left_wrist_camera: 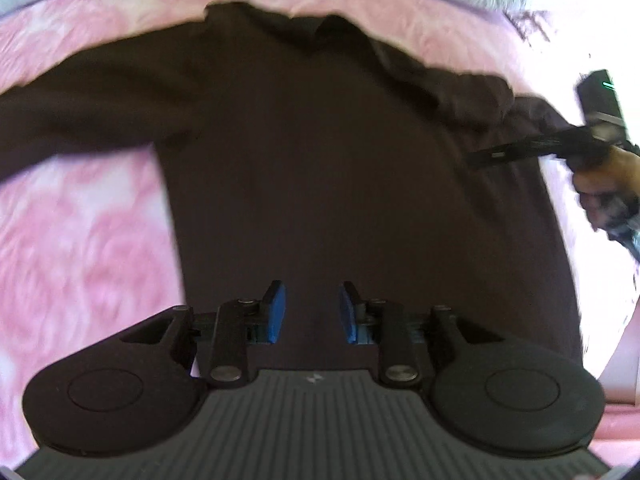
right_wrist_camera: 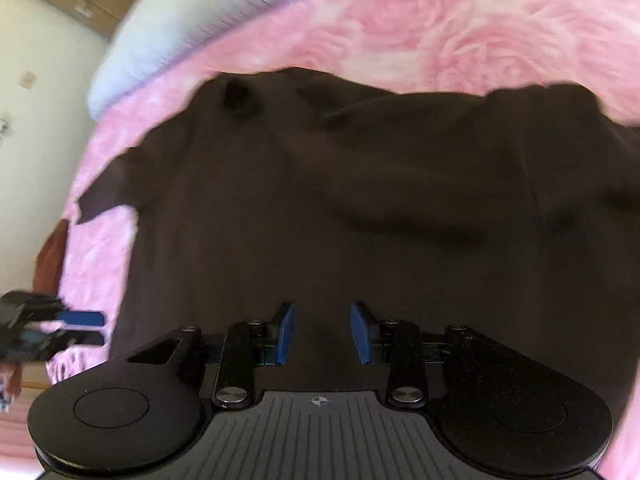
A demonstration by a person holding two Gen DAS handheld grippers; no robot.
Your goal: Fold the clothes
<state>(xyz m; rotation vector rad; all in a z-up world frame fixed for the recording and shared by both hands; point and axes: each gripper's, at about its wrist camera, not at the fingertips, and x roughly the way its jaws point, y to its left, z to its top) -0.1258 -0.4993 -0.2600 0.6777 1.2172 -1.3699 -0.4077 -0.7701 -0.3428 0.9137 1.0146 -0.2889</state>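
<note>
One garment is present: a dark brown long-sleeved shirt (left_wrist_camera: 320, 152), lying spread on a pink rose-patterned blanket (left_wrist_camera: 80, 232). The body panel is mostly flat and fills the centre of both wrist views. In the left wrist view, one sleeve extends flat toward the left edge of the frame, while the opposite sleeve is bunched and wrinkled along the upper right. The neckline end lies farthest from both cameras, toward a pale ribbed pillow (right_wrist_camera: 192, 24) at the head of the blanket (both views are motion-blurred, so fine fabric detail cannot be resolved).

Two grippers are present, each with two blue-padded fingers.

The left gripper (left_wrist_camera: 311, 312) hovers over the lower part of the shirt body. Its fingers are spread apart, with dark fabric visible in the gap and nothing pinched. In the right wrist view it appears at the left edge, beside the shirt's side hem, over the blanket.

The right gripper (right_wrist_camera: 322, 332) is positioned over the shirt body, fingers likewise spread with nothing between the pads. In the left wrist view it appears at the right edge, near the bunched sleeve, held by the person's hand (left_wrist_camera: 600, 180).

A cream wall (right_wrist_camera: 36, 80) is visible beyond the blanket.
</note>
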